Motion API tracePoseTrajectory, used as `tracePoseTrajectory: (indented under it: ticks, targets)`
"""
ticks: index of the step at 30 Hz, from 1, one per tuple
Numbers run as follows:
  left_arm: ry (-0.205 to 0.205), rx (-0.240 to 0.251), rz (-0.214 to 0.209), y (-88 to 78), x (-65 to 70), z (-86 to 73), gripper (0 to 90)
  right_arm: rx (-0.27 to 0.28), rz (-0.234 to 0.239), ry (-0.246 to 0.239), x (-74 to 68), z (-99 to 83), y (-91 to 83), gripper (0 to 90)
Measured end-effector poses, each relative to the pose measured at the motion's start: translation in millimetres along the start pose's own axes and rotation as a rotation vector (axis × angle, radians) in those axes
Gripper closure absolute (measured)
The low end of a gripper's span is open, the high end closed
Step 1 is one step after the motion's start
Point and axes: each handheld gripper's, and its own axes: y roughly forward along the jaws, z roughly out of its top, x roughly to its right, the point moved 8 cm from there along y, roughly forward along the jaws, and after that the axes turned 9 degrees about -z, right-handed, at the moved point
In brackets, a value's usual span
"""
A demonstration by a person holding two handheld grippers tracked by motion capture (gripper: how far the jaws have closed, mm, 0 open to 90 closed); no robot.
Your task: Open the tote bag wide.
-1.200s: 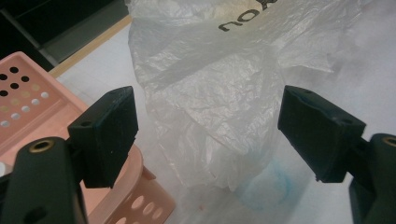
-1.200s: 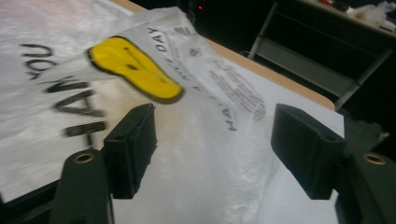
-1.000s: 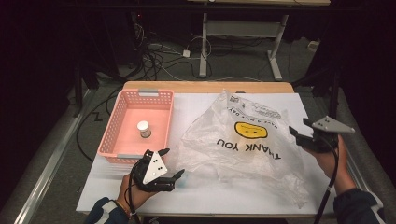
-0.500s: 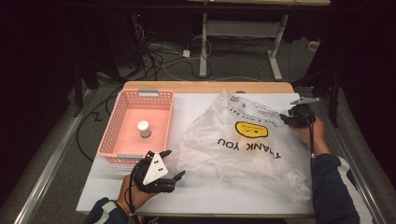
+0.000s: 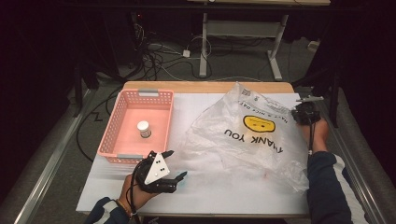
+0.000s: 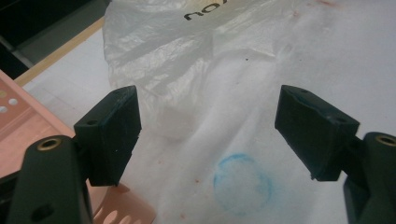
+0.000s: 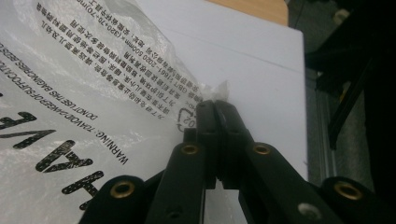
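A clear plastic bag (image 5: 243,135) printed THANK YOU with a yellow smiley lies spread over the white table (image 5: 196,196). My right gripper (image 5: 299,113) sits at the bag's right edge, and its jaws have just been closing. In the right gripper view they are shut on a pinched corner of the plastic bag (image 7: 93,93), which pokes out at the right gripper's (image 7: 215,108) tips. My left gripper (image 5: 176,164) rests near the front left of the table, open, with nothing between its pads (image 6: 114,126). The bag's near edge (image 6: 159,70) lies just beyond them.
A pink basket (image 5: 116,140) stands at the table's left with a small white-capped jar (image 5: 144,129) in it. Its corner (image 6: 28,140) shows beside my left gripper. A faint blue ring stain (image 6: 243,184) marks the table. Cables and desk legs lie on the floor behind.
My right gripper has moved from off the table's right side in and down to the bag's right edge, and its jaws have closed on the plastic. The left gripper has stayed put.
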Motion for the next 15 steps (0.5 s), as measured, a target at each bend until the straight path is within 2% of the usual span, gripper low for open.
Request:
tracePoseTrajectory:
  ticks: [4, 6, 7, 8, 15]
  targets:
    - [0.003, 0.001, 0.008, -1.3, -0.4, 0.6, 21.9, -0.009, 0.022, 0.033, 10.7, -5.8, -11.6, 89.5]
    - [0.007, 0.001, 0.012, -2.1, -0.4, 1.3, 21.9, 0.004, 0.017, 0.045, 16.0, -8.2, -18.7, 89.6]
    - [0.008, 0.001, 0.014, -2.6, -0.2, 1.4, 21.9, 0.025, 0.007, 0.03, 18.2, -9.4, -22.9, 89.6]
    - [0.009, 0.001, 0.016, -2.9, -0.1, 1.4, 21.9, 0.017, 0.009, 0.028, 18.7, -12.3, -26.0, 89.3]
    - [0.009, -0.011, 0.033, -2.7, -3.1, -0.3, 21.9, 0.047, 0.018, 0.039, 20.5, -31.4, -43.4, 85.4]
